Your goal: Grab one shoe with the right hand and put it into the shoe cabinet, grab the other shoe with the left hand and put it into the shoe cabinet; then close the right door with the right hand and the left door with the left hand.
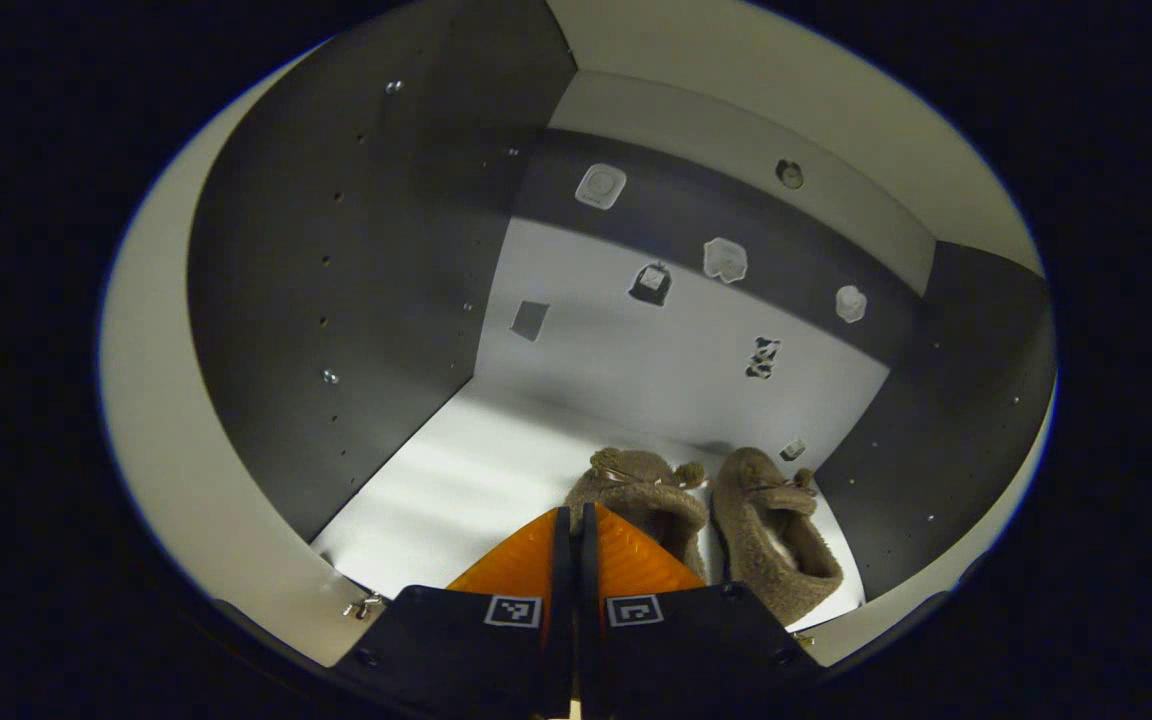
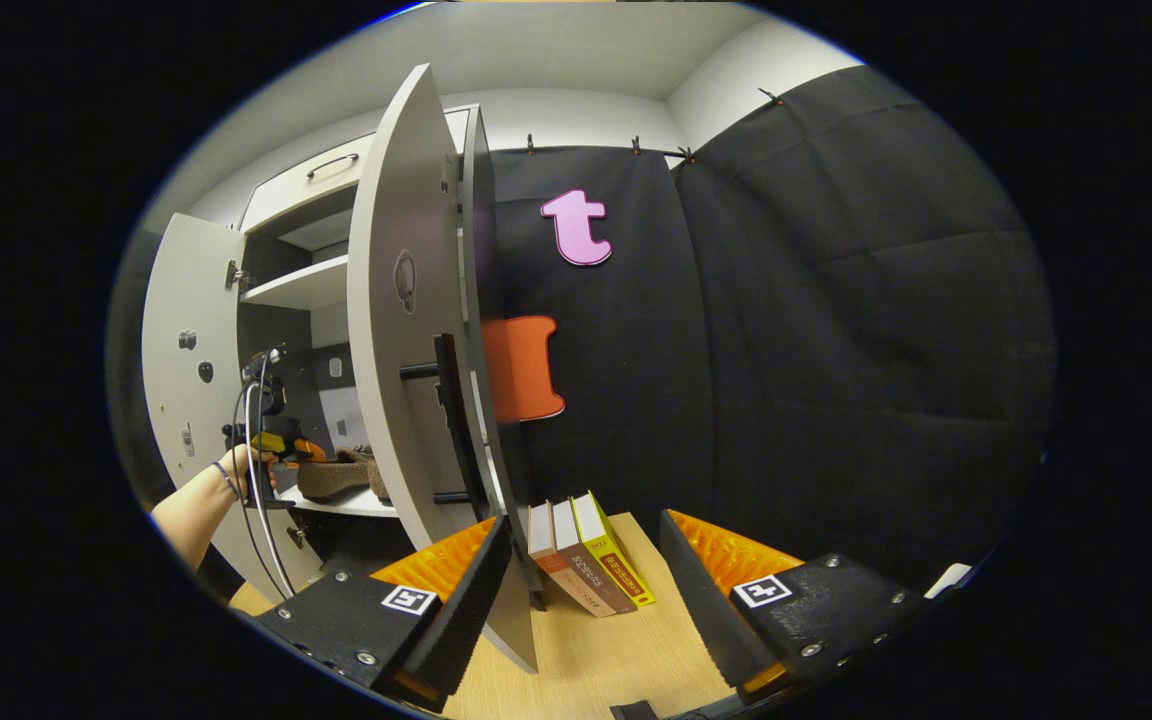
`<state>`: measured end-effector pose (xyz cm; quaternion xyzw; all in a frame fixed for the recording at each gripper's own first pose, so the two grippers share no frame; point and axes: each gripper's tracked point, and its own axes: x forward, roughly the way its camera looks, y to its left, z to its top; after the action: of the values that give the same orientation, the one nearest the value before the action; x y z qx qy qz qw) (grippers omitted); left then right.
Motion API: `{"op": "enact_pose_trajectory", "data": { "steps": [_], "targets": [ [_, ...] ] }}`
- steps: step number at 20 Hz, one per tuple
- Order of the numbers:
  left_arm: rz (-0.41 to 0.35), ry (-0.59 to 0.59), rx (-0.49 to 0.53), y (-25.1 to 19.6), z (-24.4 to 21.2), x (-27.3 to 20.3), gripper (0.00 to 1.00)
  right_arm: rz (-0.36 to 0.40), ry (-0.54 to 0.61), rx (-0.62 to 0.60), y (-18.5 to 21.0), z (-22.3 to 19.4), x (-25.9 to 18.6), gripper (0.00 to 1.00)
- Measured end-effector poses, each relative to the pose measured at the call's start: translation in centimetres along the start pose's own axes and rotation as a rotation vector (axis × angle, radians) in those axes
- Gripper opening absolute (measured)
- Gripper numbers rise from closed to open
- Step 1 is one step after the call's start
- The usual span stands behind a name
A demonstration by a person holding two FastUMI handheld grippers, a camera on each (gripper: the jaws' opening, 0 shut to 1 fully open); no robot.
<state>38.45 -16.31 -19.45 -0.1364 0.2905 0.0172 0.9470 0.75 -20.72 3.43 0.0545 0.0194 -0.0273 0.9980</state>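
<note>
Two brown fuzzy slippers sit side by side on the white shelf [image 1: 436,480] inside the shoe cabinet, one on the left [image 1: 651,500] and one on the right [image 1: 771,545]. My left gripper [image 1: 573,512] is shut, its orange fingers pressed together with nothing visible between them, the tips right at the left slipper's heel. In the right gripper view a hand [image 2: 231,468] holds that left gripper [image 2: 281,450] against a slipper [image 2: 336,478] in the cabinet. My right gripper [image 2: 586,590] is open outside the cabinet, beside the lower edge of the open right door [image 2: 401,300], which carries a black handle [image 2: 451,420].
The left door [image 2: 186,350] stands wide open. Dark side walls [image 1: 336,300] enclose the shelf, and stickers dot the back panel [image 1: 656,340]. Three books [image 2: 586,555] lean on the wooden floor [image 2: 616,650] behind the right door. Black cloth hangs to the right.
</note>
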Motion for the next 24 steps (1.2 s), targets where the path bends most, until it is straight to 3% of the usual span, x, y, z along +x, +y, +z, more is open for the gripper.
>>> {"op": "enact_pose_trajectory", "data": {
  "steps": [3,7,9,10,12,14,15,16,18,22,24],
  "targets": [
    [-0.032,-0.03,0.011,-0.3,0.9,0.1,0.1,-0.009,0.001,-0.005,0.1,0.0,0.3,0.92],
    [-0.077,-0.096,0.093,-2.3,1.9,-4.0,0.12,0.003,-0.011,-0.013,1.1,0.5,0.7,0.92],
    [-0.102,-0.161,0.159,-3.2,3.1,-6.8,0.3,0.013,-0.014,-0.021,1.6,0.6,0.9,0.92],
    [-0.112,-0.189,0.181,-3.6,3.7,-8.3,0.33,0.018,-0.014,-0.023,1.9,0.5,1.1,0.92],
    [-0.123,-0.25,0.208,-3.9,4.8,-11.3,0.56,0.027,-0.012,-0.025,2.5,0.4,1.4,0.92],
    [-0.139,-0.307,0.222,-4.2,5.6,-14.4,0.58,0.032,-0.006,-0.033,2.7,0.0,1.6,0.92],
    [-0.145,-0.328,0.222,-4.0,5.9,-16.0,0.7,0.031,-0.001,-0.037,2.9,-0.1,1.7,0.92],
    [-0.152,-0.348,0.218,-3.9,6.2,-17.3,0.74,0.031,0.001,-0.042,3.0,-0.3,1.9,0.92],
    [-0.169,-0.38,0.21,-3.6,6.3,-20.2,0.7,0.028,0.008,-0.052,3.1,-0.7,2.2,0.92],
    [-0.203,-0.423,0.197,-2.8,5.8,-25.2,0.84,0.015,0.019,-0.062,3.1,-1.5,2.9,0.92],
    [-0.209,-0.442,0.203,-2.1,5.6,-27.5,0.86,0.022,0.03,-0.071,3.5,-2.0,3.1,0.92]
  ]
}}
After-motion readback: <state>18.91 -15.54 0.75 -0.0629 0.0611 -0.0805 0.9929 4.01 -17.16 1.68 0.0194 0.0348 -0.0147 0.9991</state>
